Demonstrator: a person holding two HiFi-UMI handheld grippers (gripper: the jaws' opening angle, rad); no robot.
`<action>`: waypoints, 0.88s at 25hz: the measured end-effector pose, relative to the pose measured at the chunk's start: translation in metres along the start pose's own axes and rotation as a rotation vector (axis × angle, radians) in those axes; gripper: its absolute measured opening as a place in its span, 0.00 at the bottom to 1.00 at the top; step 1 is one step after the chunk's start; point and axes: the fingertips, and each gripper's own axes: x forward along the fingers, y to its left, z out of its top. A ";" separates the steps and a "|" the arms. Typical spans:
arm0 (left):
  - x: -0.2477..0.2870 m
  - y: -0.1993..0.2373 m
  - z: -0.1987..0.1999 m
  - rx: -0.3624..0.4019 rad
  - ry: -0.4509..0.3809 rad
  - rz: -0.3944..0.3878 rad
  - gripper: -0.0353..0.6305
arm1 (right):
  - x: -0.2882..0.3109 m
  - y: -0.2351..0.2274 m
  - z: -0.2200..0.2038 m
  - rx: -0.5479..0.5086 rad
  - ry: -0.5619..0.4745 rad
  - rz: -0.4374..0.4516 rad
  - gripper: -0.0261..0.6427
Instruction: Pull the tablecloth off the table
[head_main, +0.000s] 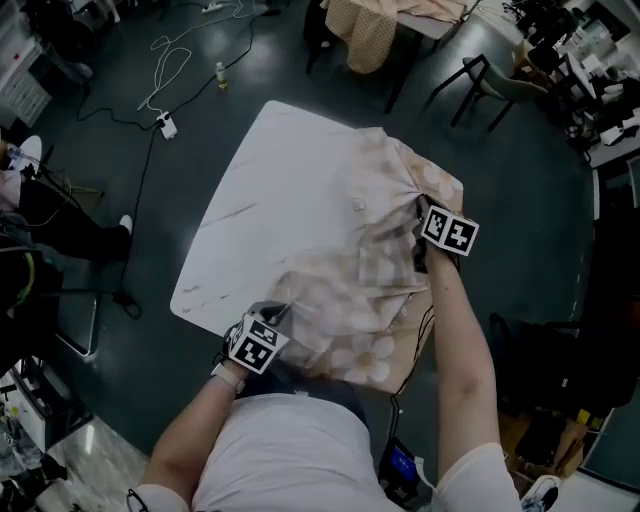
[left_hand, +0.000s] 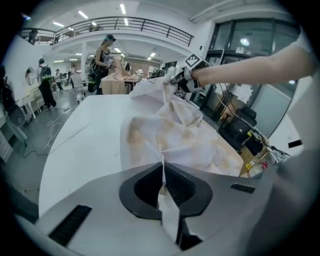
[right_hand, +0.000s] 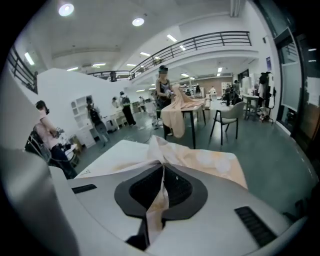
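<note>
Beige flowered tablecloth (head_main: 370, 275) is sitting pinched between the closed fingers (left_hand: 182, 187) of the left gripper (left_hand: 163, 186), and the right gripper (right_hand: 162, 192) is clamping another fold likewise. It is lying bunched over the white table's (head_main: 265, 190) near-right part. Only the head view is showing a floor cable (head_main: 165, 60); only the right gripper view is showing a person (right_hand: 163, 87) standing beyond.

I see my right gripper (right_hand: 163, 175) with its jaws pinched together on a fold of the tablecloth (right_hand: 205, 161), which bunches up toward 12 o'clock. The bare white table (right_hand: 117, 156) shows at 10 o'clock, and a chair (right_hand: 229, 116) at 2 o'clock.
</note>
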 end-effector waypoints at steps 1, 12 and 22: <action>0.001 -0.005 0.005 0.016 -0.004 -0.014 0.08 | -0.008 -0.013 0.005 0.018 -0.016 -0.020 0.09; 0.012 -0.065 0.052 0.172 -0.055 -0.152 0.08 | -0.105 -0.129 0.030 0.157 -0.196 -0.218 0.09; 0.002 -0.123 0.087 0.298 -0.122 -0.342 0.08 | -0.218 -0.192 0.037 0.298 -0.402 -0.350 0.08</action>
